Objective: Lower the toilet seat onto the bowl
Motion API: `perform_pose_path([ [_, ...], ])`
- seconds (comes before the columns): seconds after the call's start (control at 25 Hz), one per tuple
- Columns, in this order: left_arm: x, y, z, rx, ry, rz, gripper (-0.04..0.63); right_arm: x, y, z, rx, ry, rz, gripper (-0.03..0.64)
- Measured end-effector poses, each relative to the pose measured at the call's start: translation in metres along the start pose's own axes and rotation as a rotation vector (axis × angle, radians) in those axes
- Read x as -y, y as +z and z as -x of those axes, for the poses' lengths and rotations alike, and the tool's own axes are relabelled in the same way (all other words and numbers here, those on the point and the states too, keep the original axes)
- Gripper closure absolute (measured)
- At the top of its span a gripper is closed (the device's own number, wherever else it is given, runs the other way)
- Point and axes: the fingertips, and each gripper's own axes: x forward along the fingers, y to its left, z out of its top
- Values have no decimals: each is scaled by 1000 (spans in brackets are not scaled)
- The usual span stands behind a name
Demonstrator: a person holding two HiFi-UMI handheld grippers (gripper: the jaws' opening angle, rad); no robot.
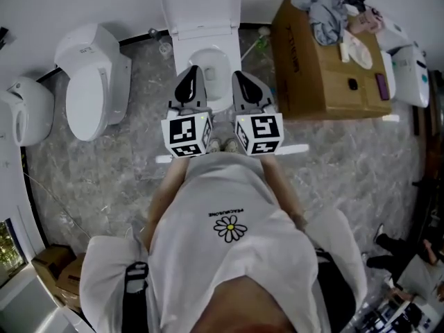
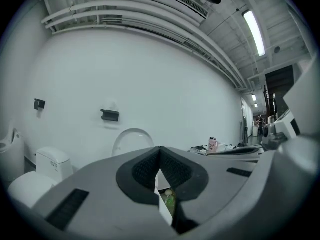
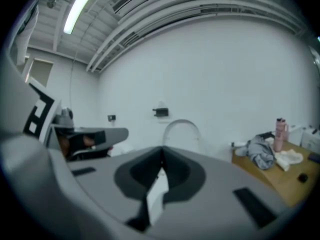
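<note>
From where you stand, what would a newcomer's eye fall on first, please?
The left gripper and right gripper, fingers shut and empty, hover side by side at centre. Just beyond them stands a white toilet with its seat raised; a cluttered cardboard box sits to its right.

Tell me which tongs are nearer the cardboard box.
Right. The right tongs are left of the cardboard box in the head view; the left tongs sit farther left.

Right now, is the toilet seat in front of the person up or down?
Up. The toilet seat stands upright in both gripper views, and the head view shows the bowl uncovered.
</note>
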Motion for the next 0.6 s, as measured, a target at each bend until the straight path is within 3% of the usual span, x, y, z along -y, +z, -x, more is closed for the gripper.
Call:
perform_pose_path([
  [0.24, 4, -5, 0, -4, -8, -35, 575, 3, -3, -3, -29, -32, 44, 587],
  [0.6, -5, -4, 2, -6, 7, -18, 575, -3, -1, -4, -28, -24, 65, 587],
])
